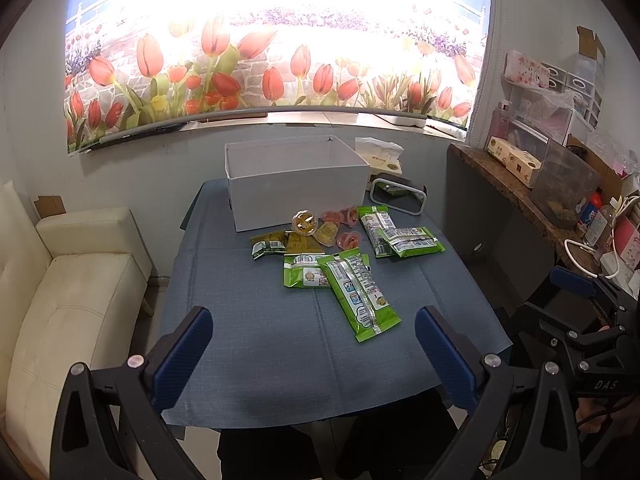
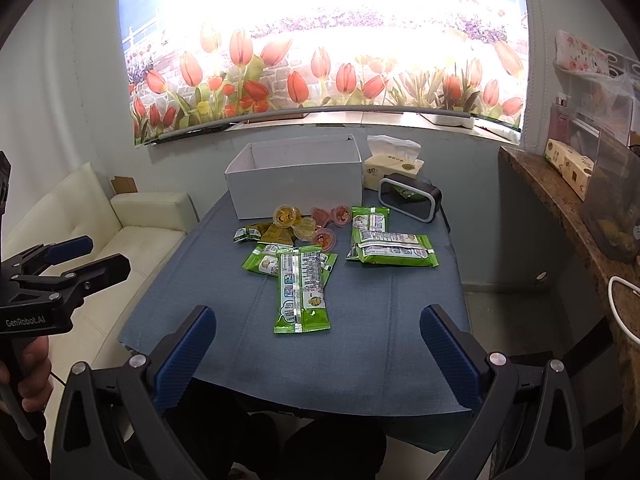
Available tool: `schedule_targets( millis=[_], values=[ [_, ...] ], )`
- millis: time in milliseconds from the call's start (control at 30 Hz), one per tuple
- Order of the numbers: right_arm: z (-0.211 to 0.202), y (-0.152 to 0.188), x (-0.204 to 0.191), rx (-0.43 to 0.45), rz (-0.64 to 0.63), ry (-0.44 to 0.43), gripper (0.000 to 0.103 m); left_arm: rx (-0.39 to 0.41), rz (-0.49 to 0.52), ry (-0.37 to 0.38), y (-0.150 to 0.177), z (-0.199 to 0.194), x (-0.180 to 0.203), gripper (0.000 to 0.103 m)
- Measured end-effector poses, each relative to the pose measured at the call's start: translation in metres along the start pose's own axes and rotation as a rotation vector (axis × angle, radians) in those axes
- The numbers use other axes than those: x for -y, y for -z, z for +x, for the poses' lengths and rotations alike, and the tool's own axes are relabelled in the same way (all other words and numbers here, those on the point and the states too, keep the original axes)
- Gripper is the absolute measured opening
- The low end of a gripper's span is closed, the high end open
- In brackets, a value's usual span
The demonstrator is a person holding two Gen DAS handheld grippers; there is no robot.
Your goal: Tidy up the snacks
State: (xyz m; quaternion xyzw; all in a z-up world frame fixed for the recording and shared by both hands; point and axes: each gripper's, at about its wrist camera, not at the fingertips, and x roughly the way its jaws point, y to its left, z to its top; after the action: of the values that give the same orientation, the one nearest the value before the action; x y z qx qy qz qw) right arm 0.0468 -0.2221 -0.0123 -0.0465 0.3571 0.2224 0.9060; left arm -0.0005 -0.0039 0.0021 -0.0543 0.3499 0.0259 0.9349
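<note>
Snacks lie in the middle of a blue-clothed table (image 1: 260, 360) (image 2: 380, 352). Several green packets (image 1: 360, 292) (image 2: 302, 288) lie nearest me, with more to the right (image 1: 404, 236) (image 2: 390, 248). Small jelly cups (image 1: 306, 222) (image 2: 286, 216) and olive-brown sachets (image 1: 280, 244) (image 2: 264, 234) lie before an open white box (image 1: 296, 188) (image 2: 296, 184) at the table's far side. My left gripper (image 1: 314, 352) and right gripper (image 2: 318, 352) are both open and empty, above the table's near edge. Each shows in the other's view, the right (image 1: 580, 304) and the left (image 2: 80, 260).
A tissue box (image 1: 380, 158) (image 2: 394, 164) and a black-and-white clock (image 1: 398, 194) (image 2: 410, 196) stand right of the white box. A cream sofa (image 1: 68, 300) (image 2: 132, 240) is on the left. A cluttered counter (image 1: 520, 192) (image 2: 560, 200) runs along the right.
</note>
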Motion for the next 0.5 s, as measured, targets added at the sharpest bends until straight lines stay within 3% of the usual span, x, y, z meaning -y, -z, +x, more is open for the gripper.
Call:
schedule_targets(
  millis=[500],
  values=[
    [0.0007,-0.0009,-0.0024,-0.008,-0.001,-0.005,0.103,-0.001,-0.003,0.0,0.0034,-0.0011,-0.0034,0.103]
  ],
)
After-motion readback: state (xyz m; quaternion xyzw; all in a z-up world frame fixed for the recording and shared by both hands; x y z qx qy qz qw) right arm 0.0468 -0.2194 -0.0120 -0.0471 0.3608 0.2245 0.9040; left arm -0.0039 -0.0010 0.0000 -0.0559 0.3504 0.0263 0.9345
